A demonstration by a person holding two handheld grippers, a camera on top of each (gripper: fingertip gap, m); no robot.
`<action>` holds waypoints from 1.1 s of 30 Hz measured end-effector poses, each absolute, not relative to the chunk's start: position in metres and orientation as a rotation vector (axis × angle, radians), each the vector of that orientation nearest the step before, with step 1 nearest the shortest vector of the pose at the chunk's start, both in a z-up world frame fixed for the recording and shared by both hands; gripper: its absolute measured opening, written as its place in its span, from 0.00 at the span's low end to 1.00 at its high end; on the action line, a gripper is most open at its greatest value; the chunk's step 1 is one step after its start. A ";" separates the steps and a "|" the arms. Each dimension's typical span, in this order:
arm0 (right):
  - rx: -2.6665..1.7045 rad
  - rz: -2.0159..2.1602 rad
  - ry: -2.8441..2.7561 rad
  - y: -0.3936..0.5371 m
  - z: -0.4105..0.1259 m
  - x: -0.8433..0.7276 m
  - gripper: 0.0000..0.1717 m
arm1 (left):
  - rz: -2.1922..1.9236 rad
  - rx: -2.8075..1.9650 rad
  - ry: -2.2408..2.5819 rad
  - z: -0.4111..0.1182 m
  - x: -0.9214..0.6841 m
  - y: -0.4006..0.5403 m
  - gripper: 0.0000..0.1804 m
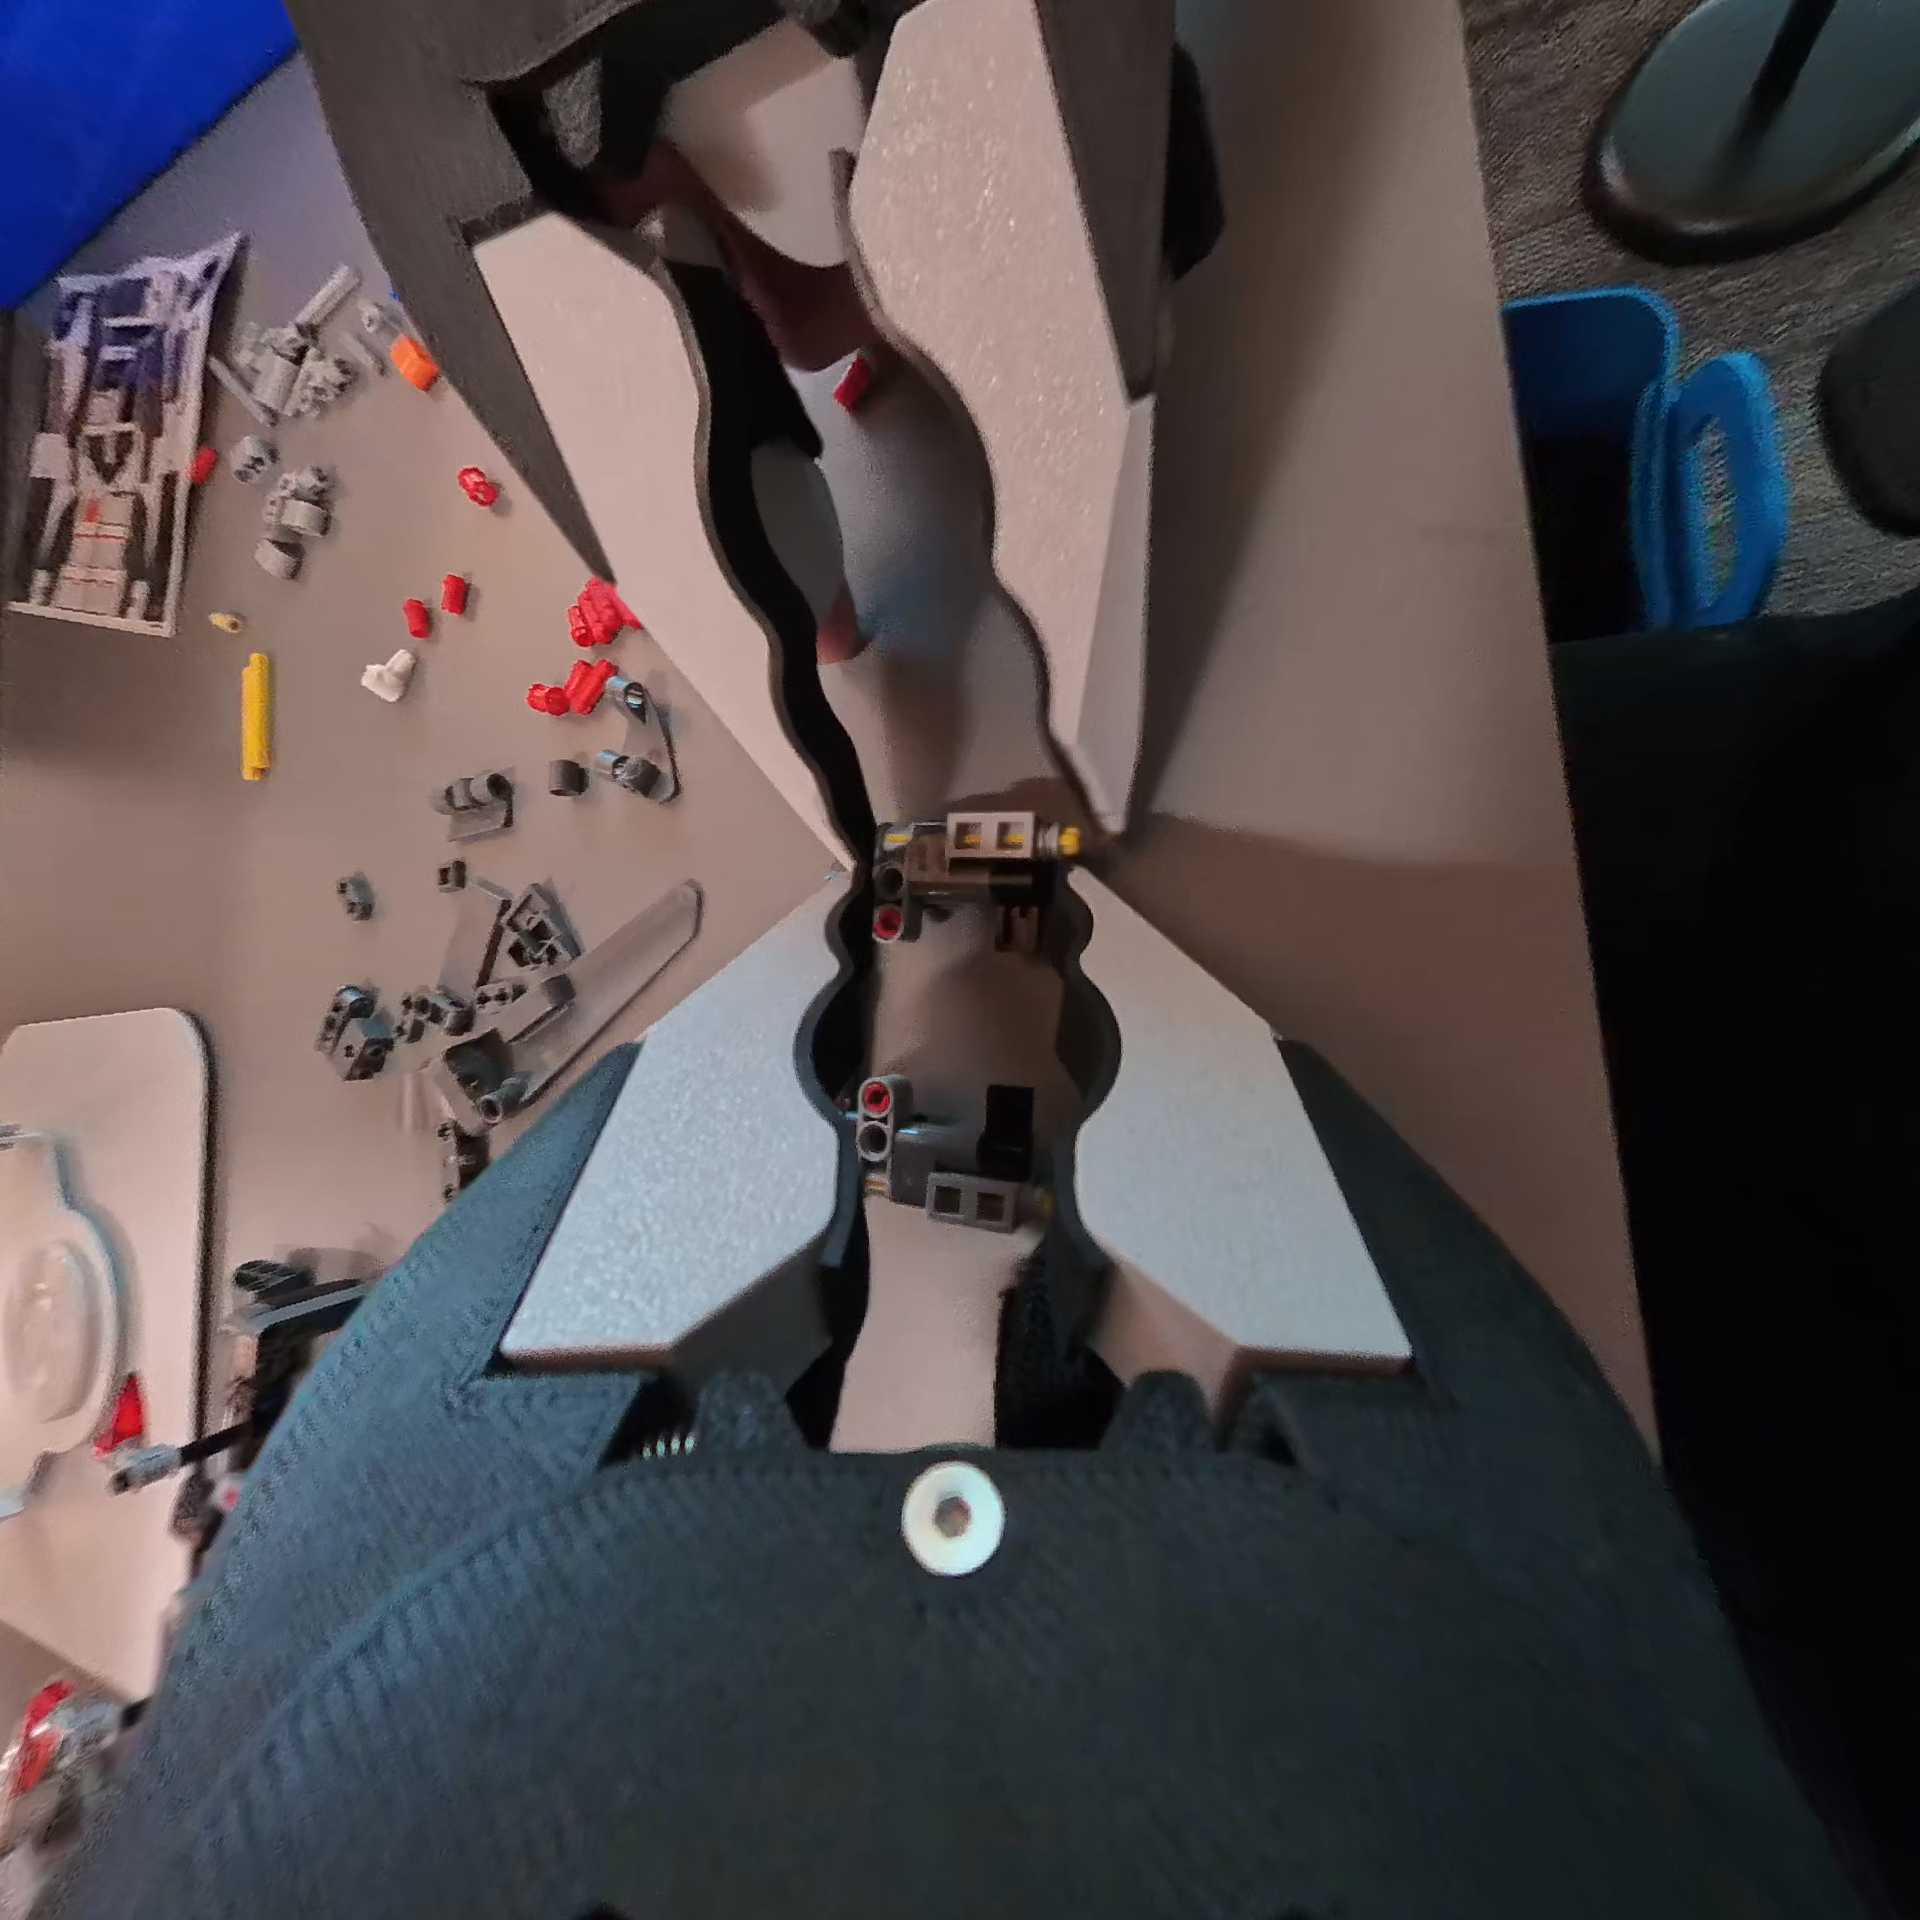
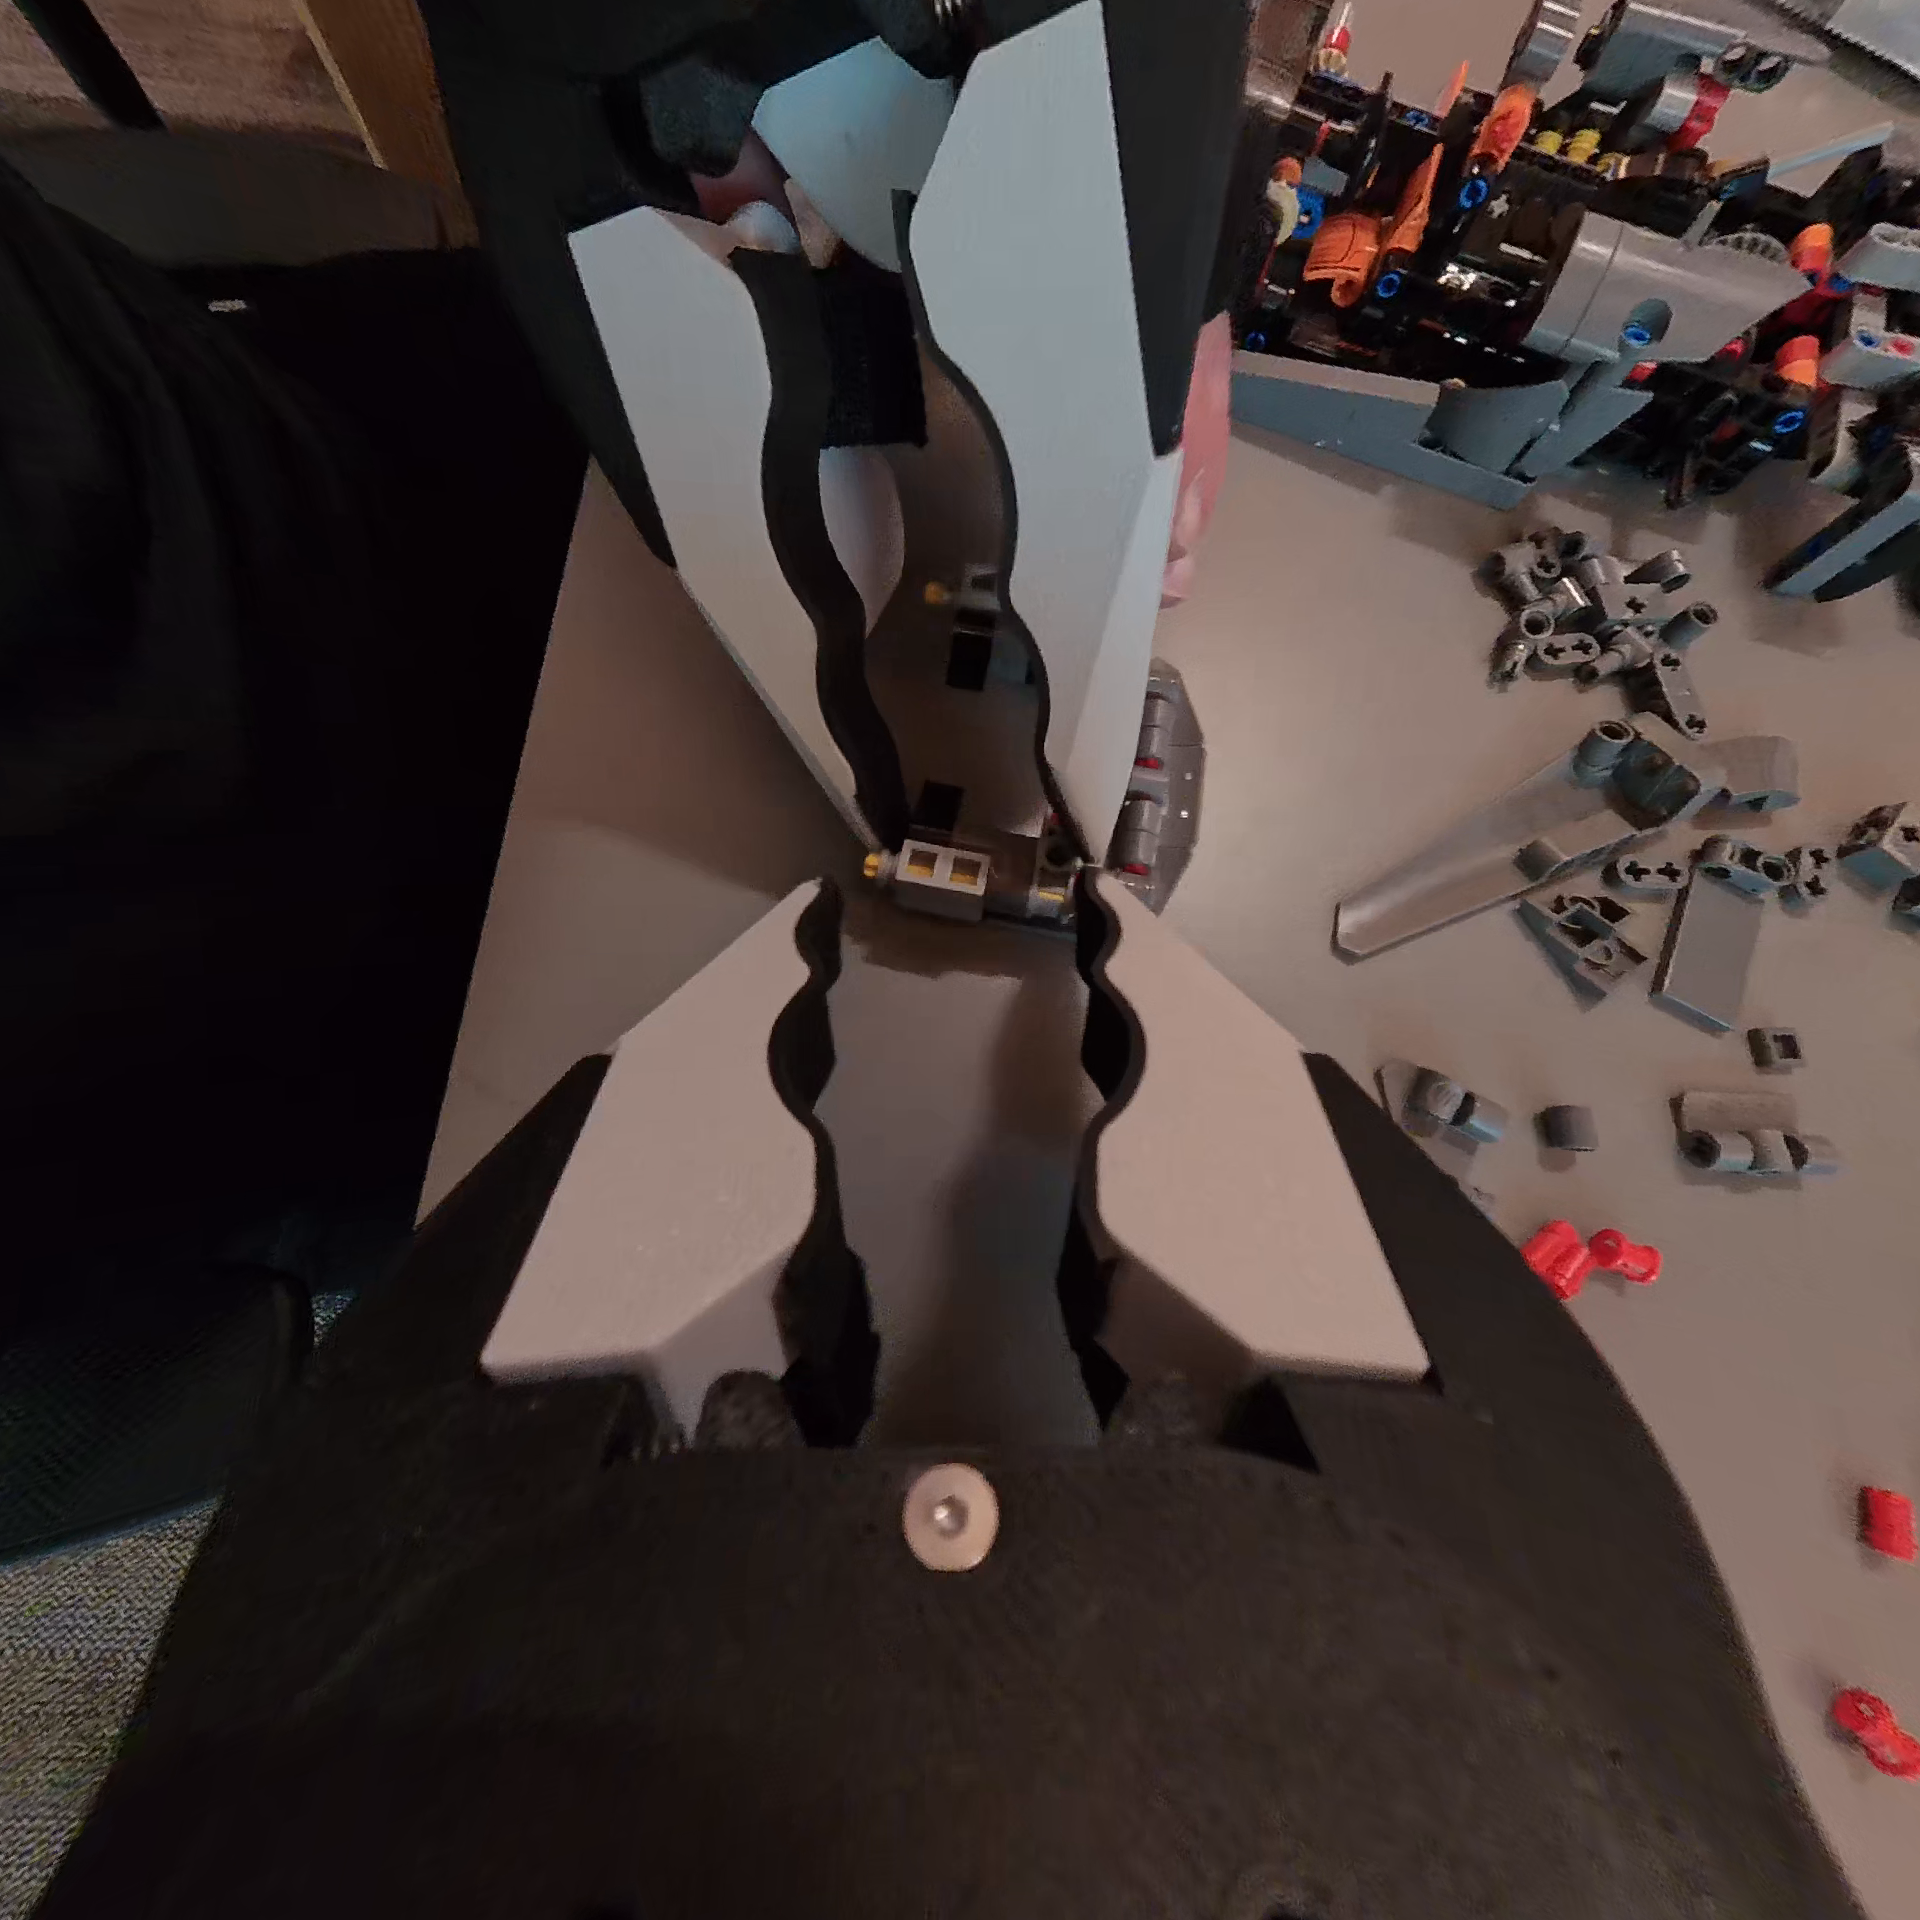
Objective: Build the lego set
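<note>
A small grey brick assembly (image 1: 987, 836) with a yellow pin end, a red pin and black parts sits between the tips of both grippers, just over the tan table (image 1: 1351, 935). My left gripper (image 1: 971, 883) is shut on it: both dark pads press its sides. In the right wrist view the assembly (image 2: 940, 873) lies at the tips of my right gripper (image 2: 954, 888), which is open. Its right fingertip (image 2: 1091, 904) is at the assembly's end, and its left fingertip stands clear of the yellow pin. The left gripper (image 2: 975, 836) comes in from the top there.
Loose grey and red pieces (image 1: 499, 966), a yellow axle (image 1: 255, 717) and a booklet (image 1: 104, 447) lie to the left. A large grey, black and orange model (image 2: 1558, 260), a long grey panel (image 2: 1538, 852) and red pieces (image 2: 1590, 1257) lie to the right. A blue bin (image 1: 1642, 457) stands beyond the table edge. The grippers are tip to tip, or close to it.
</note>
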State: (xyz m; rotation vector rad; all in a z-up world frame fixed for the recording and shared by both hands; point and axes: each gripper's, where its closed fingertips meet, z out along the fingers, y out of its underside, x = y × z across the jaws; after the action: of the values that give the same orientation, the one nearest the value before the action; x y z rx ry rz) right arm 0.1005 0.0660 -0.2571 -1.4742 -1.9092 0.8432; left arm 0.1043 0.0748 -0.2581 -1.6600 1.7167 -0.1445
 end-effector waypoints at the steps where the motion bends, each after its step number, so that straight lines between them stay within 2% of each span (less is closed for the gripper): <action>1: -1.470 0.848 -1.910 0.065 -0.256 0.101 0.27 | -0.139 -1.648 1.721 -0.257 0.104 0.074 0.18; 5: -1.470 0.841 -1.883 0.067 -0.252 0.102 0.31 | -0.172 -1.634 1.698 -0.239 0.096 0.066 0.28; 12: -1.437 0.709 -1.861 0.067 -0.245 0.107 0.34 | -0.144 -1.664 1.624 -0.210 0.041 0.057 0.28; 20: -1.266 0.339 -1.902 0.063 -0.249 0.094 0.20 | -0.025 -1.600 1.776 -0.246 0.044 0.055 0.28; 33: -1.349 0.419 -1.855 0.067 -0.246 0.094 0.07 | 0.124 -1.408 1.905 -0.253 0.052 0.069 0.18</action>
State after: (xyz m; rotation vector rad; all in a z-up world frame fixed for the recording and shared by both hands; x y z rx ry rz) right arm 0.0937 0.0673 -0.2455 -1.3490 -1.8546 0.4190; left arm 0.0519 0.0695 -0.2534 -1.4075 1.9050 0.1244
